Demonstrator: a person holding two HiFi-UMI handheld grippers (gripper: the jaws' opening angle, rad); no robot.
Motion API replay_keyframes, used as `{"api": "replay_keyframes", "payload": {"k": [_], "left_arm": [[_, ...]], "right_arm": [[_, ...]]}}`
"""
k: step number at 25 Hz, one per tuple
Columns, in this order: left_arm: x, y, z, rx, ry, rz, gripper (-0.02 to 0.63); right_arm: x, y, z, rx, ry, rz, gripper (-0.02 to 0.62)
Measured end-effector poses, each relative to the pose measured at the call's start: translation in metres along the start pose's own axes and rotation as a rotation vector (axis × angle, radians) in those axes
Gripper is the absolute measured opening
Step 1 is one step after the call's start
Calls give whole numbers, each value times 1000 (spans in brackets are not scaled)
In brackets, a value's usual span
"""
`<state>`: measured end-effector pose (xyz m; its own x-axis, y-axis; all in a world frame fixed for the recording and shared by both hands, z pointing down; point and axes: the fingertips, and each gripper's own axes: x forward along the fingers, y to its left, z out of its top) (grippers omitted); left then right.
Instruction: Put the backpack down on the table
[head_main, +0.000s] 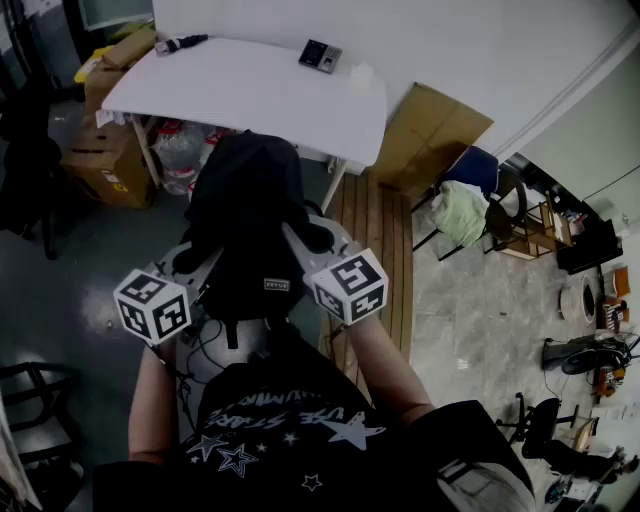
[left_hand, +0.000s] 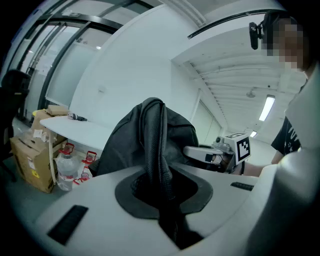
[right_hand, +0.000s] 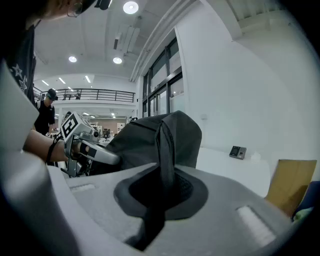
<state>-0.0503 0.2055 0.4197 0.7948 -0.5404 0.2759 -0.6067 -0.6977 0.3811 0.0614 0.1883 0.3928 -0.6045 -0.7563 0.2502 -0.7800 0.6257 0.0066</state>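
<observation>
Near the person, the left gripper (left_hand: 164, 200) and the right gripper (right_hand: 159, 196) each pinch a black strap of the backpack (head_main: 245, 215). It hangs between them in the air, short of the far white table (head_main: 250, 95). I judge this to be the carrying step. Next, the bag must go forward over the tabletop and then down.

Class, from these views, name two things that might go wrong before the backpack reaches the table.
Both the left gripper and right gripper pinch only a thin strap, so the backpack may slip or swing. Hanging in front, it hides part of the table edge and might land half off.
</observation>
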Motion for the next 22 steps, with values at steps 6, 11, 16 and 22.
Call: {"api": "replay_keyframes", "payload": {"k": [6, 11, 16, 22], "left_arm": [[-6, 3, 0, 15, -7, 14, 48], [-15, 3, -1, 25, -9, 22, 48], [-20, 1, -6, 17, -10, 23, 48], [-28, 3, -12, 6, -13, 20, 48]], "right_arm": [[3, 7, 0, -2, -4, 4, 15], [2, 16, 1, -1, -12, 1, 15], [0, 21, 0, -7, -7, 3, 15], [1, 32, -3, -23, 4, 17, 15]]}}
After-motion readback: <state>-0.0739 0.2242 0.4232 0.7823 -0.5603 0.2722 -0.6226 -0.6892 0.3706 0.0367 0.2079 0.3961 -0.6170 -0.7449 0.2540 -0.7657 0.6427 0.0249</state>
